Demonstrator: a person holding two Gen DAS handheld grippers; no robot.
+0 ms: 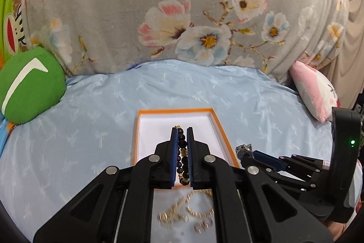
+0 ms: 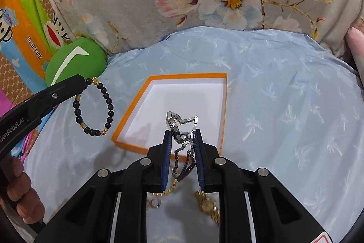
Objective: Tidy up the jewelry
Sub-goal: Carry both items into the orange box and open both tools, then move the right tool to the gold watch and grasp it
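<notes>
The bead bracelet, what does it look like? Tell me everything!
The bead bracelet is a loop of round dark beads with a few gold-coloured beads between them. It hangs in the air, pinched in the left gripper's shut jaws, above the blue sheet beside the orange box, touching nothing else.

Beaded bracelet (image 2: 93,106), silver watch (image 2: 182,129) over box (image 2: 127,109)

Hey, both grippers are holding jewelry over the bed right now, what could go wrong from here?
1. The left gripper pinches the beaded bracelet only at its top; the hanging loop may swing and snag the orange box rim.
2. The silver watch in the right gripper has a loose dangling band that might slip free.
3. The gold chain on the blue sheet beneath could get caught.
</notes>
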